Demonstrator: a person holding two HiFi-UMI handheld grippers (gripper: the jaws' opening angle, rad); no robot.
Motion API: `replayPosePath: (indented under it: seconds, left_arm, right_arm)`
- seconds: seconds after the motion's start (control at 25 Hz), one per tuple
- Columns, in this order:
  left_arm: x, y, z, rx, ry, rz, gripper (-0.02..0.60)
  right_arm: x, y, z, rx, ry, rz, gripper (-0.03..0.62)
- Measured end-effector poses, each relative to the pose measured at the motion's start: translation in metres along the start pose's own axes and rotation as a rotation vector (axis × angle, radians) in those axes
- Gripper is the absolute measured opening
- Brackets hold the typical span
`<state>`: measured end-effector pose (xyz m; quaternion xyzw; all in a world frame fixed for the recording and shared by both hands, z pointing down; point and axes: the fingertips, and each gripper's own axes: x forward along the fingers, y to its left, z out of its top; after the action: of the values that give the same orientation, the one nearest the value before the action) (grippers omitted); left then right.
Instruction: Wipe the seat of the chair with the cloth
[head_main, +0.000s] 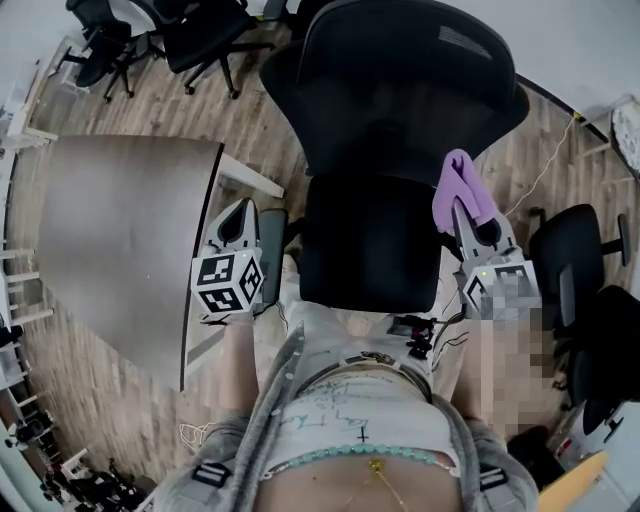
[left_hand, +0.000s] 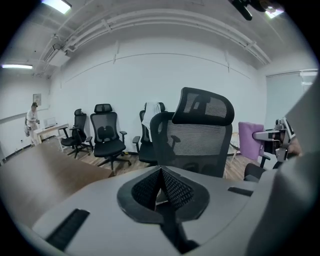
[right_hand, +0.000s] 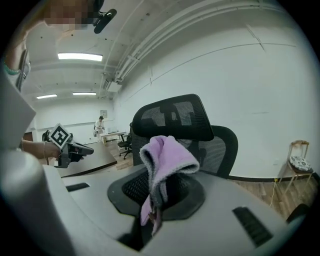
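Both point forward: the left hand-held gripper (head_main: 238, 212) has its jaws together, empty; the right hand-held gripper (head_main: 468, 222) pinches the cloth (head_main: 460, 185).

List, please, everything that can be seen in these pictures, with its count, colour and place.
chair: one, black with a mesh back, straight in front of the person
cloth: one, purple, in the right gripper at the chair's right side
table: one, grey-brown, at the left
other office chairs: several, black, beyond the table and at the right
person in the background: one, light clothes, far end of the room
left gripper: one, grey, jaws together with nothing between them, at the chair's left side
right gripper: one, grey, jaws closed on the cloth
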<state>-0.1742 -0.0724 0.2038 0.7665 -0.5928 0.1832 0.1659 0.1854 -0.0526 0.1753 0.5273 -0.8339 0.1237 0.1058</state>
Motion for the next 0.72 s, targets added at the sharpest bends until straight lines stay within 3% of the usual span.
replayPosePath:
  seconds: [0.12,0.52,0.72]
  left_arm:
    - [0.003,0.003,-0.015,0.009,0.029,0.006,0.003]
    - [0.043,-0.001,-0.079,0.170,0.084,-0.045,0.003]
    - [0.061,0.010,-0.108,0.174,0.136,-0.029,0.003]
  right_arm:
    - [-0.007,0.011,-0.011,0.015,0.005,0.010,0.048]
    - [-0.009,0.017,-0.032,-0.038,0.045,-0.005,0.048]
    - [-0.016,0.016,-0.033,-0.028,0.052,-0.034,0.048]
